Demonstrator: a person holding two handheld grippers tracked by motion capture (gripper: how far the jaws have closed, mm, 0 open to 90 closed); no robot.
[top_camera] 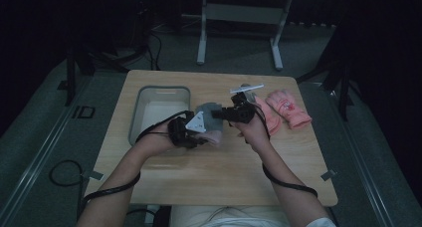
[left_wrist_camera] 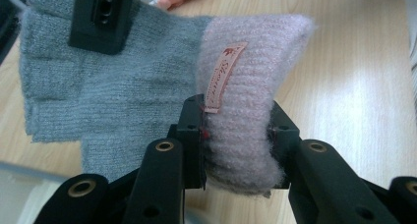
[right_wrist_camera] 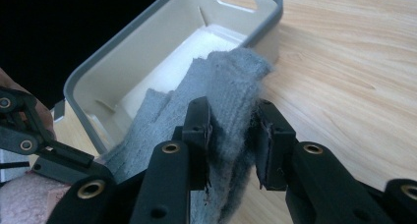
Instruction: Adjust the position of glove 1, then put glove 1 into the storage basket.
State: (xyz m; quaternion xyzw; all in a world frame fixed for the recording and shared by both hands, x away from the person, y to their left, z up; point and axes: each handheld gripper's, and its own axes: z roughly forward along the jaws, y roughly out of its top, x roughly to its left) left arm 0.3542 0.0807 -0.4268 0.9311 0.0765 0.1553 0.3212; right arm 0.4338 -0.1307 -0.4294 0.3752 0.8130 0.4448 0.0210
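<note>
While the grey knitted glove is held off the table between both grippers, just beside the right rim of the grey bin near the table's far left corner, the step in hand is judged to be its transfer into that bin. The left gripper is clamped on the fuzzy pinkish cuff, beside a small sewn label; the right gripper is pinched narrowly on the grey finger end, seen bunched between its pads.

For the step to go well, both grips should be kept firm and the two hands moved together, so that the soft knit is neither stretched nor allowed to sag onto the rim. The glove is best carried over the bin's open middle before either grip is loosened.

The glove is ribbed and limp, with short open finger stubs and a woolly, hairy cuff. The bin is a smooth, rounded rectangular tub with a handle slot and a pale inside. A pair of pink padded gloves is laid near the table's far right corner, well apart from the bin. The tabletop is light wood grain with rounded corners.
</note>
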